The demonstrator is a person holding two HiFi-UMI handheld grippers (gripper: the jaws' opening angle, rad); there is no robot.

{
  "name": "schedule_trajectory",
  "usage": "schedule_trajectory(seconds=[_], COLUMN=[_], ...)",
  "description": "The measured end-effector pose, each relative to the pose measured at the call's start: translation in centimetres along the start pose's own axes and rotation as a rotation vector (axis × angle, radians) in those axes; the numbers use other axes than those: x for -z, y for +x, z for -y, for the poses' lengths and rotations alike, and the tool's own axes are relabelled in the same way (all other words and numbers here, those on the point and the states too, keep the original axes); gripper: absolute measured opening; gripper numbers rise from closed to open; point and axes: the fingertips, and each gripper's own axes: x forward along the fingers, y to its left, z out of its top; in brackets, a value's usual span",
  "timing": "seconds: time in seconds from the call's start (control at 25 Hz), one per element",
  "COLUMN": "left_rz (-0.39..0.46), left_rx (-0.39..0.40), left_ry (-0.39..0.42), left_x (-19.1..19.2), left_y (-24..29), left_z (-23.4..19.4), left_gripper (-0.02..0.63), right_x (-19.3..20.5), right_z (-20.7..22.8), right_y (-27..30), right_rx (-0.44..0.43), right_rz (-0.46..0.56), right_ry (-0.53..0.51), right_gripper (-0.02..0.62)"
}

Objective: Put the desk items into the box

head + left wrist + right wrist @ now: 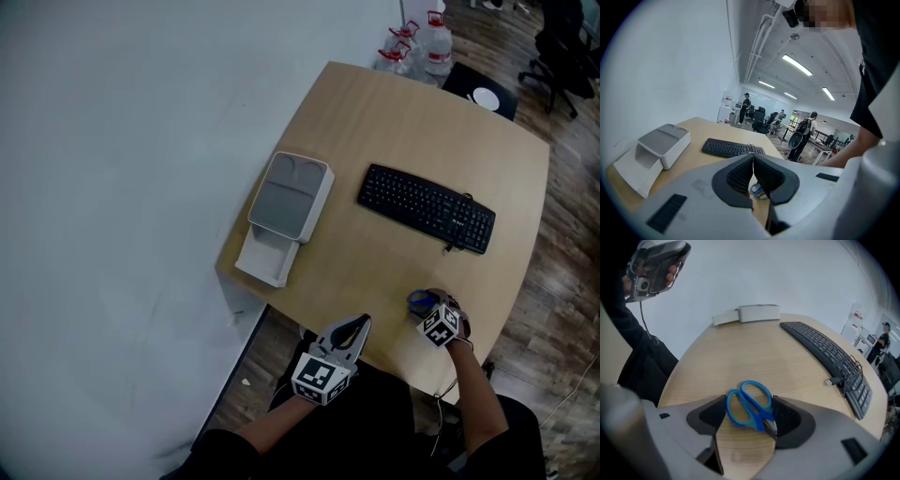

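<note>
My right gripper (748,418) gapes round blue scissors (751,406) lying flat near desk (375,272) edge, maybe grazing one pad | light, stiff, slick: I'd pinch across handles | left gripper (753,176) closed, empty | box (291,197) well apart

Open desk (740,352) straight ahead of the right fingers (792,420), up to the box (759,312). Long keyboard (825,350) blocking their right side, blue scissors (750,404) parked between them.

One keyboard (427,208), one box (291,197), one pair of scissors (754,416) — one desk (375,122)
</note>
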Motion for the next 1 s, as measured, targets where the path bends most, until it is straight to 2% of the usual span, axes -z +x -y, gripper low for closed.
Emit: schedule_trajectory(seconds=[0.28,0.64,1.0], left_rz=[0.009,0.042,0.076], left_rx=[0.009,0.029,0.034], left_ry=[-0.004,-0.014,-0.023], left_x=[-0.6,-0.7,-1.8], left_y=[-0.7,-2.3,-4.0], left_z=[-0.7,-2.5,-5.1], left_gripper=[0.015,0.015,0.015], right_x=[-0.3,-2.2,-5.2], right_z=[-0.2,-1.0,-2.7], right_y=[-0.6,-1.3,-1.1], right_rx=[0.04,0.1,0.115], right_rz=[-0.042,-0.006,0.004], right_ry=[-0.057,-0.023,0.001], right_gripper=[0.364,0.364,0.364])
